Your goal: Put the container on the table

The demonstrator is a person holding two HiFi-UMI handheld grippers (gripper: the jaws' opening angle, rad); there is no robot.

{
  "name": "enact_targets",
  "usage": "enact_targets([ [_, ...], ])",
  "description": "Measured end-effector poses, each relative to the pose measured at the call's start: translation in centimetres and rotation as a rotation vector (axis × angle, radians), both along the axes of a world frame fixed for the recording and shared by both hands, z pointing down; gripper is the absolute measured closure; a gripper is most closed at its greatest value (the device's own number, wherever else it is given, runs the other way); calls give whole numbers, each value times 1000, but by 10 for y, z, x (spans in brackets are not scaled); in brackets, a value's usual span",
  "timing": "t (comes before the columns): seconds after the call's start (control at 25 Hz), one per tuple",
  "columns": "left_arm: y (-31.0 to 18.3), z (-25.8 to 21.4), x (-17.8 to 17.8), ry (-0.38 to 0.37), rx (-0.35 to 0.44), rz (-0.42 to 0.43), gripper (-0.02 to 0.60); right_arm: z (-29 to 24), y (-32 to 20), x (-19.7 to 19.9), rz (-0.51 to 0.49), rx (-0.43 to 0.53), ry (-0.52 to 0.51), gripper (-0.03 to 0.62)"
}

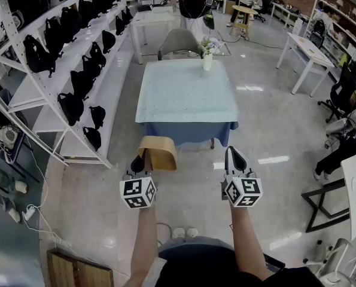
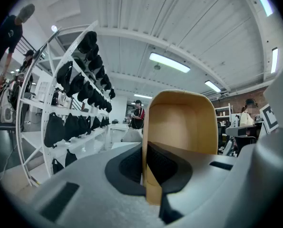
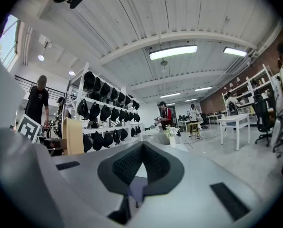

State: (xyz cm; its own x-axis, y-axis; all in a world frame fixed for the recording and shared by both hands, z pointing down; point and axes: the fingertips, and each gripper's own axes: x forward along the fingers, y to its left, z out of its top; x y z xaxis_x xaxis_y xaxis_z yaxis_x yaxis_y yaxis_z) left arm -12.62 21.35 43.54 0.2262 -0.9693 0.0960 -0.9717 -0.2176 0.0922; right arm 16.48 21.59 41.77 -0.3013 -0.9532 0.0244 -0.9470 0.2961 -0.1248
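Head view, standing position: both forearms reach forward over a glossy grey floor [image 1: 195,184], with shoe tips [image 1: 183,233] showing below them.

Left gripper [image 1: 142,162]: clamped on the container [image 1: 158,152]. The left gripper view [image 2: 148,175] shows the thin wall of the container [image 2: 181,122] standing edge-on between the two black pads, one pad inside and one outside. The container is tan, wood-coloured and open, with rounded corners. It is held in the air above the floor, short of the table's near edge and not touching the table.

Right gripper [image 1: 234,155]: jaws together, nothing between them. In the right gripper view [image 3: 141,148] the pads meet at the tips. That view also catches the container [image 3: 73,137] off to the left, beside a marker cube [image 3: 29,126].

Table [image 1: 186,94]: straight ahead, square, covered with a pale blue cloth that hangs darker blue at the front edge. The near part of the top is bare. A small white vase [image 1: 207,61] with flowers stands near the far edge, right of centre.

Beyond the table: a grey chair [image 1: 179,42] pushed against the far side.

Left side: a white shelving rack [image 1: 31,94] runs from near to far, with many black bags [image 1: 70,106] on its shelves.

Far end of the room: white tables [image 1: 154,18] and several people, too small to detail.
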Motion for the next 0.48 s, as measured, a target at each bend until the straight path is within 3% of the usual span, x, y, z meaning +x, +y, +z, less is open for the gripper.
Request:
enact_targets([
  [0.48,-4,-2,-2,-1,0,-1,574,-2,-5,-6,-11,1,-8,597],
])
